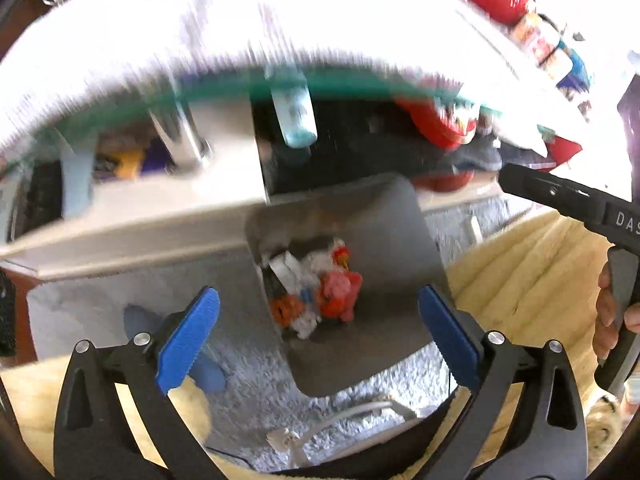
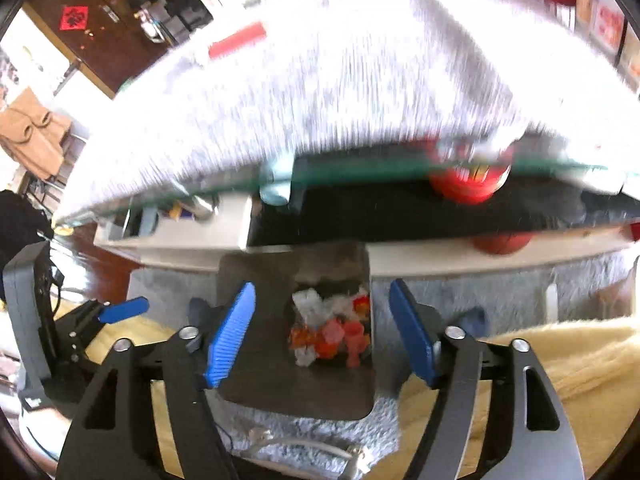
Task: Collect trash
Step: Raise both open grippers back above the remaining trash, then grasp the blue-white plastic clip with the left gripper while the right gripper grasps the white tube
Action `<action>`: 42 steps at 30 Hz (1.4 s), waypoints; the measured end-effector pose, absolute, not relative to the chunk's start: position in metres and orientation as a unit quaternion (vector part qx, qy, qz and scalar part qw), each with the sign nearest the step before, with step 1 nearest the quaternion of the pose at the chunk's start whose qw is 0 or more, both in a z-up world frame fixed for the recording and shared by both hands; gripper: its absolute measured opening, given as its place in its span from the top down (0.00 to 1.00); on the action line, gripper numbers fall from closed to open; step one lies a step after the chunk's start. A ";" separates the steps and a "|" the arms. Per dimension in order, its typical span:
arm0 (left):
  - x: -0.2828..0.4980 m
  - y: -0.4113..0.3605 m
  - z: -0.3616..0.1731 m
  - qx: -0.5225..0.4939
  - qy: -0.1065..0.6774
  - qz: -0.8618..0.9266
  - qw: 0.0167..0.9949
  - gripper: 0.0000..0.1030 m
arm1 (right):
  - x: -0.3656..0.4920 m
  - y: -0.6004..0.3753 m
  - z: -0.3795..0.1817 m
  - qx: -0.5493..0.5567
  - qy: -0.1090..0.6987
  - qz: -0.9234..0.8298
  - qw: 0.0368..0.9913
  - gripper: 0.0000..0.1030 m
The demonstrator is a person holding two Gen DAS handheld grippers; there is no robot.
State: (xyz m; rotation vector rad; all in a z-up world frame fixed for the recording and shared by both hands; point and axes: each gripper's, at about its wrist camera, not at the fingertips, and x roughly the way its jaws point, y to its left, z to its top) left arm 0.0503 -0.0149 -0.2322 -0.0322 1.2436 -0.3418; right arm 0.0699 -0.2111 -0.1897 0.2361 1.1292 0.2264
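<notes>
A grey metal bin (image 1: 380,220) stands on the carpet at the table's foot. At its bottom lies trash (image 1: 320,292), a heap of red, orange and white wrappers. My left gripper (image 1: 318,292) hangs above the bin, pointing down into it, open with nothing between its blue pads. In the right wrist view the same bin (image 2: 256,380) and trash (image 2: 332,328) lie below my right gripper (image 2: 322,285), which is also open and empty. The right gripper's black body (image 1: 560,196) shows at the right edge with a hand (image 1: 608,312) on its handle. A blue finger of the left gripper (image 2: 124,308) shows at the left.
A glass-edged table (image 1: 320,88) covered with a white cloth (image 2: 320,80) overhangs the bin; red items sit on its lower shelf (image 2: 468,188). Grey carpet (image 1: 100,312), a white cable (image 1: 340,412), a blue slipper (image 1: 140,320) and yellow fleece (image 1: 520,260) surround the bin.
</notes>
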 end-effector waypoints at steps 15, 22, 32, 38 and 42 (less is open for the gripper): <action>0.120 0.021 -0.158 -0.029 0.513 -0.114 0.850 0.08 | 0.139 -0.235 -0.128 0.097 0.469 0.099 0.872 0.27; 0.164 0.019 -0.138 -0.023 0.487 -0.117 0.865 0.08 | 0.186 -0.228 -0.126 0.086 0.466 0.101 0.875 0.27; 0.235 0.000 -0.135 -0.024 0.478 -0.135 0.868 0.17 | 0.261 -0.226 -0.136 0.105 0.460 0.084 0.878 0.27; 0.272 -0.003 -0.144 -0.029 0.479 -0.134 0.867 0.19 | 0.306 -0.224 -0.151 0.107 0.469 0.070 0.874 0.27; 0.291 -0.009 -0.152 -0.029 0.481 -0.140 0.865 0.20 | 0.327 -0.224 -0.165 0.118 0.477 0.058 0.869 0.27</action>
